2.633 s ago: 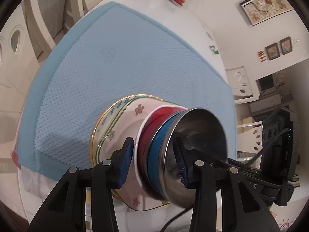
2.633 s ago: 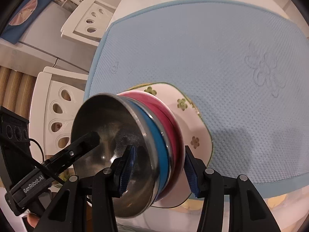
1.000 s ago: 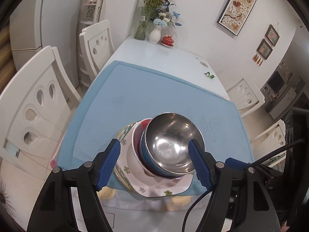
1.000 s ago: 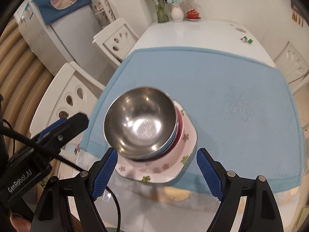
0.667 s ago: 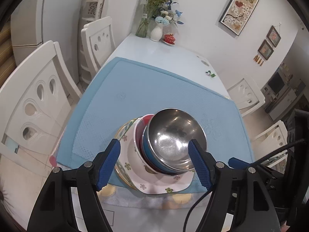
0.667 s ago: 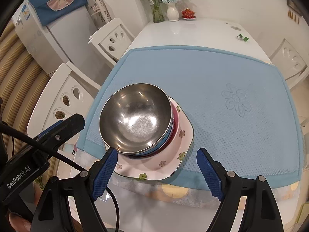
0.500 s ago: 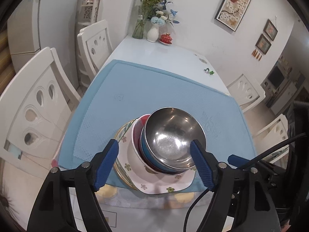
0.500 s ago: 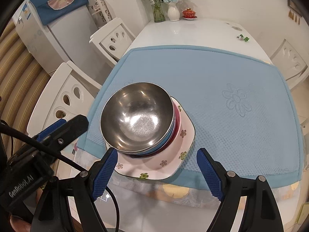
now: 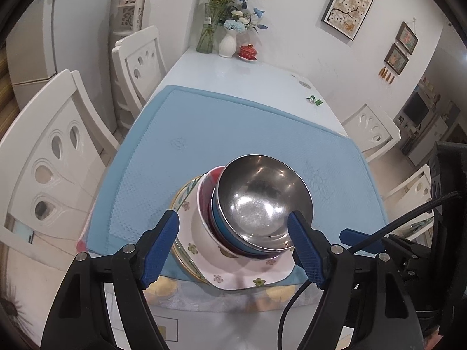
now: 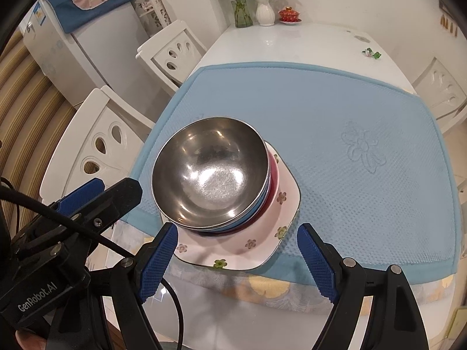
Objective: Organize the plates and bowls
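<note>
Stack sits at near edge of blue mat [image 9: 204,134] on table [image 9: 248,73], lower centre of both views. Steel bowl [image 9: 264,195] on top, nested in blue bowl [image 9: 221,221], then red bowl [image 9: 214,175], all on square flowered plate [image 9: 248,274]; round rimmed plate [image 9: 182,201] peeks out beneath. Left tool [image 9: 233,242] spread wide, grasping nothing, fingers apart from stack. Right tool [image 10: 238,258] likewise released, empty, just short of plate edge. Flower vases [image 10: 264,5] upper centre, far table end.

Both wrist views high, angled down, sharing bowl stack [image 9: 256,213] [image 10: 213,175], mat [image 9: 204,134] [image 10: 364,145]
</note>
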